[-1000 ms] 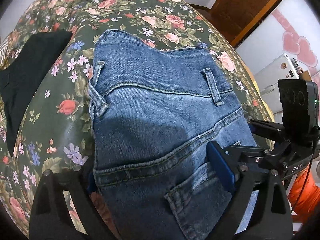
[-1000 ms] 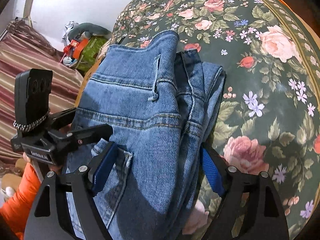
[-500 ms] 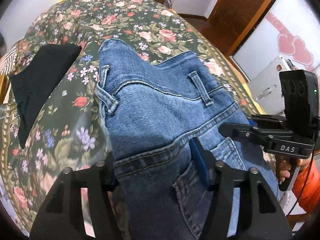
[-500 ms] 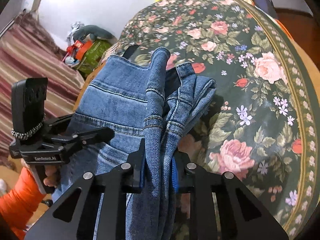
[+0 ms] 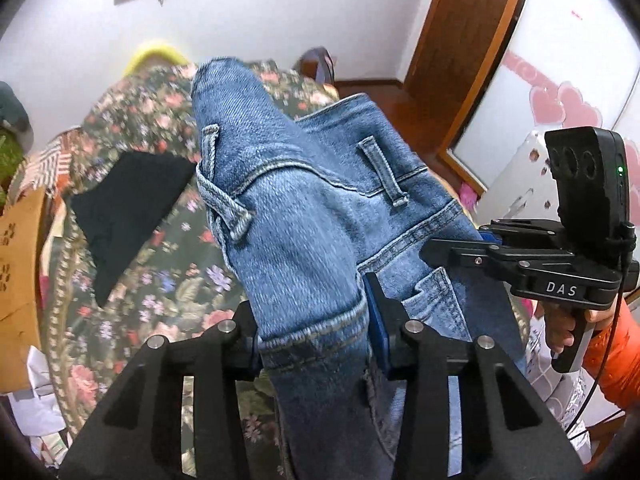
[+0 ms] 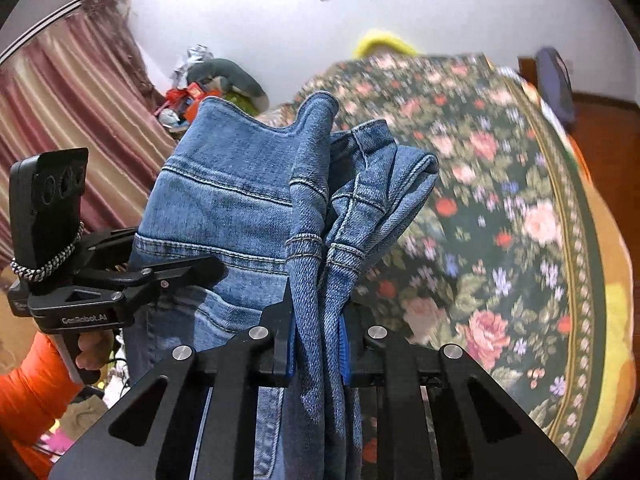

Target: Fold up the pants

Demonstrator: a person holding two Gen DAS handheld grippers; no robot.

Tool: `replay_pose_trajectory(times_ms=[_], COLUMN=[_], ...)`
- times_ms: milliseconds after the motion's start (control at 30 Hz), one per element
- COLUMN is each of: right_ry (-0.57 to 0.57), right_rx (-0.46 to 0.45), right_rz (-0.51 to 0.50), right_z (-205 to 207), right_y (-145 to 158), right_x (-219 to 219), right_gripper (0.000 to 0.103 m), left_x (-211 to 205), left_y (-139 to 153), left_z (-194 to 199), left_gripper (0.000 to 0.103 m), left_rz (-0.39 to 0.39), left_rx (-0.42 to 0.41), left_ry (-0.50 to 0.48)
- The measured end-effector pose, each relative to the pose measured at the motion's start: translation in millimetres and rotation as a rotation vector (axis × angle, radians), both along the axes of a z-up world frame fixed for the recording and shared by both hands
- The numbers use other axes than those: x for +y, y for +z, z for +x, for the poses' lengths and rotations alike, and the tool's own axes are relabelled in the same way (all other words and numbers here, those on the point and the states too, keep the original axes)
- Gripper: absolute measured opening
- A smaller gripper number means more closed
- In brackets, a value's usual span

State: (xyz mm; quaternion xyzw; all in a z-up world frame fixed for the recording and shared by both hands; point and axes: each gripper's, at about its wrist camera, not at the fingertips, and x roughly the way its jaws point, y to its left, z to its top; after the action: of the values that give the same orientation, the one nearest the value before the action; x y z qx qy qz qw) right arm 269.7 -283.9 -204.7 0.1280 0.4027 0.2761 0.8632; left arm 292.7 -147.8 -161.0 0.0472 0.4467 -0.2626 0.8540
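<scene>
Blue denim pants (image 5: 304, 240) hang bunched between both pairs of jaws, the left gripper (image 5: 316, 344) and right gripper (image 6: 316, 344) each pinching the waist end above the floral bedspread (image 6: 500, 240). Judged mid-lift; next, lay them flat ahead of the jaws. No containers identifiable.

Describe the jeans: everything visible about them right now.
The jeans are mid-blue denim with faded patches, tan stitching, belt loops and a back pocket. They are bunched and lifted above the floral bedspread, waistband end pointing up and away. The left claw is shut on one gathered section near a seam, and the right claw is shut on several pinched layers. The lower part of the jeans runs out of view.
</scene>
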Motion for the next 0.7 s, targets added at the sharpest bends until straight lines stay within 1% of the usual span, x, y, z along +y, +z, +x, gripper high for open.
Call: replay_pose_trajectory(times_ms=[233, 367, 467, 567, 700], right_ry=[0.034, 0.061, 0.087, 0.112, 0.132], right_rx=[-0.117, -0.157, -0.188, -0.198, -0.219], right_rz=[-0.012, -0.018, -0.027, -0.015, -0.016], right_z=[-0.2, 8.8, 19.8, 40.9, 74.8], right_y=[45.0, 62.2, 73.5, 80.3, 85.6], right_x=[28.9, 53.4, 74.7, 92.7, 117.9], right_gripper=[0.014, 0.014, 0.014, 0.014, 0.014], left_x=[38.4, 61.4, 83.3, 104.0, 127.2], left_y=[41.4, 55.0, 65.2, 73.8, 80.1], left_z=[-7.5, -0.9, 10.3, 25.4, 57.1], left_gripper=[0.039, 0.038, 0.038, 0.038, 0.038], left_rz=[-0.037, -0.043, -0.05, -0.051, -0.034], left_rx=[-0.107, -0.142, -0.162, -0.178, -0.202], left_ry=[0.063, 0.11, 0.148, 0.176, 0.221])
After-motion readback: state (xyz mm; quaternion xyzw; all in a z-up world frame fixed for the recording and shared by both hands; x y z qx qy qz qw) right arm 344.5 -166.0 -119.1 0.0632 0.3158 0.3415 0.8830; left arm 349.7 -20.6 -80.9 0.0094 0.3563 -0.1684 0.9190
